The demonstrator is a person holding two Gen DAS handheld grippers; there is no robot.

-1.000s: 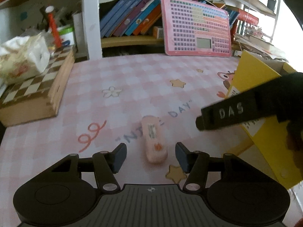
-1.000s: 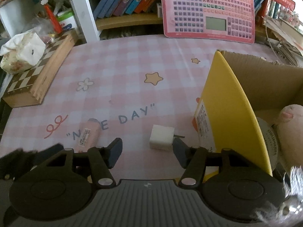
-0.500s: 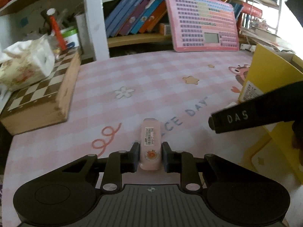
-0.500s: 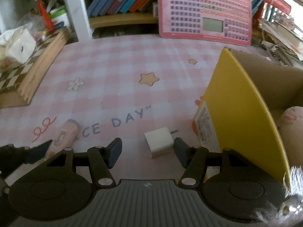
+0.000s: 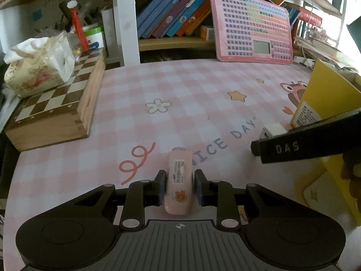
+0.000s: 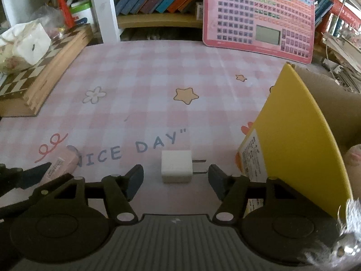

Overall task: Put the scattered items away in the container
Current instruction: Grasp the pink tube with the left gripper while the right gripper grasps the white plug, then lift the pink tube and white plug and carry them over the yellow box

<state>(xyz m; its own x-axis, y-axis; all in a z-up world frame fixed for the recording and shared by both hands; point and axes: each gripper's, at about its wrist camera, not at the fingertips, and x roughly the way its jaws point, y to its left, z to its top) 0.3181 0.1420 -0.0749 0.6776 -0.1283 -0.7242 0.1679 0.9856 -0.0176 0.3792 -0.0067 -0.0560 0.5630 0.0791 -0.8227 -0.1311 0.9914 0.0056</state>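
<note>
My left gripper [image 5: 179,188] is shut on a pink tube [image 5: 179,180] with a barcode label, just above the pink checked table mat [image 5: 180,90]. My right gripper [image 6: 176,180] is open, with a white plug charger [image 6: 176,169] lying on the mat between its fingers, prongs pointing right. The charger also shows in the left wrist view [image 5: 273,129], behind the right gripper's finger. The yellow cardboard box [image 6: 300,140] stands open at the right, with a pink plush toy [image 6: 354,158] inside. The pink tube shows at the left of the right wrist view [image 6: 64,163].
A wooden chessboard box [image 5: 58,108] with a tissue pack [image 5: 38,67] on it sits at the left. A pink toy keyboard [image 5: 252,27] leans against a bookshelf [image 5: 176,43] at the back. Cluttered papers [image 6: 338,47] lie behind the box.
My left gripper closed on the pink tube and lifted it slightly. My right gripper moved forward so the white charger now lies between its open fingers.
</note>
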